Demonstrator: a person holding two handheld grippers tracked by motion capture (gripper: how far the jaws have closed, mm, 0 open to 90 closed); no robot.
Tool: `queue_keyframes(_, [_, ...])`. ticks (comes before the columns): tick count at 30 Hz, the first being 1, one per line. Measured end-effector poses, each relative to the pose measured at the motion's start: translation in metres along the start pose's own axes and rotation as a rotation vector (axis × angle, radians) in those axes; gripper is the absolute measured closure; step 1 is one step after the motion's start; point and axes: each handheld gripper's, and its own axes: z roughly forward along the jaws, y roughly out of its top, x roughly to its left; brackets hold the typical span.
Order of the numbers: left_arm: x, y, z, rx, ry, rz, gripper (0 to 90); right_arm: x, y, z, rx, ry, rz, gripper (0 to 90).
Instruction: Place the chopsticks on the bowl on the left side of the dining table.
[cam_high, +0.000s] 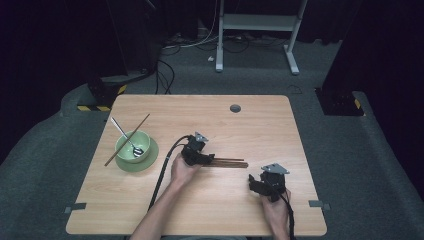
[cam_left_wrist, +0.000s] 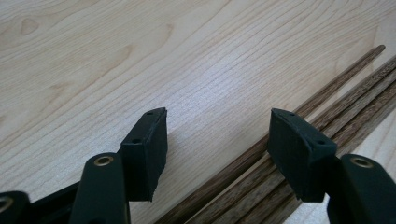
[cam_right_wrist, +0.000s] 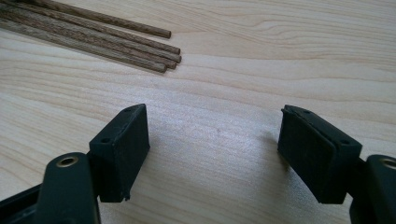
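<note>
Several dark wooden chopsticks (cam_high: 231, 163) lie side by side in a bundle near the middle of the wooden table (cam_high: 260, 120). My left gripper (cam_high: 206, 159) rests at the bundle's left end, jaws open. In the left gripper view the chopsticks (cam_left_wrist: 327, 112) run diagonally under the right jaw, with bare wood between the jaws (cam_left_wrist: 217, 140). My right gripper (cam_high: 254, 181) sits near the table's front right, open over bare tabletop. The chopsticks' ends (cam_right_wrist: 116, 42) lie ahead of it at the upper left of the right gripper view, where the gripper (cam_right_wrist: 212, 144) holds nothing.
A green bowl (cam_high: 132, 146) on a green saucer (cam_high: 150, 159) stands at the left, holding a metal spoon (cam_high: 126, 136), with one chopstick (cam_high: 127, 139) leaning across it. A dark round grommet (cam_high: 235, 108) sits near the table's far edge. Cables and a white frame lie on the floor beyond.
</note>
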Motion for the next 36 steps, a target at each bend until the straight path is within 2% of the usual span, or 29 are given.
queue_keyframes(13, [0.009, -0.001, 0.001, 0.005, 0.013, -0.021, 39.0, 0.001, 0.0, 0.0, 0.0, 0.002, 0.002, 24.2])
queue_keyframes(23, [0.009, 0.0, 0.003, 0.011, 0.049, 0.013, 43.6, 0.001, 0.0, 0.0, 0.001, 0.002, 0.002, 24.3])
queue_keyframes(30, [0.01, 0.002, 0.004, 0.018, 0.054, 0.008, 43.9, 0.001, 0.0, 0.0, 0.001, 0.003, 0.001, 24.2])
queue_keyframes(36, [0.015, 0.004, 0.004, 0.026, 0.052, 0.001, 49.3, 0.001, 0.0, 0.0, 0.001, 0.004, 0.001, 24.2])
